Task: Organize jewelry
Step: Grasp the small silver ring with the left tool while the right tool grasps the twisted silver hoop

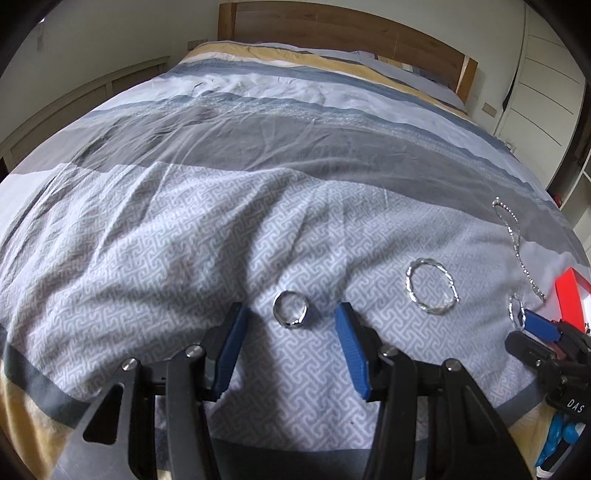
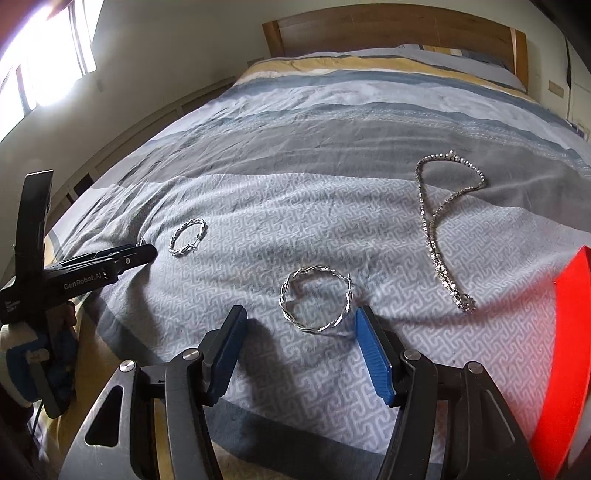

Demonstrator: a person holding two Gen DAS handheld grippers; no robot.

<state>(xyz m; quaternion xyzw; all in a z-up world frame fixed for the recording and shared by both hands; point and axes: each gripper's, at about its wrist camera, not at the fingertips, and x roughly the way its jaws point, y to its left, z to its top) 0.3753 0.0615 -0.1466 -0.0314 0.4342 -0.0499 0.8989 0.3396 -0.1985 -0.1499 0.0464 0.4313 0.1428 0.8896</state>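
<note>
— So, where does the jewelry lie?

— All of it is on the bedspread, on the grey patterned band near the foot of the bed. A plain silver ring sits just ahead of the left gripper, between its blue fingertips, lying flat and touching neither.

— And that gripper's jaws?

— Spread apart, holding nothing.

— What about the right gripper?

— Its jaws are also parted and empty. A twisted silver hoop lies flat on the cover just in front of the fingertips, close to the right pad, though I cannot tell whether it touches.

— Anything else?

— A second twisted hoop lies farther left, near the tip of the left gripper as seen from the right wrist. A sparkly chain is looped and doubled on itself to the right, its clasp end nearest the camera. Beside it, at the right edge, is a red box, only partly in view.

— And beyond?

— A wooden headboard at the far end.
</note>
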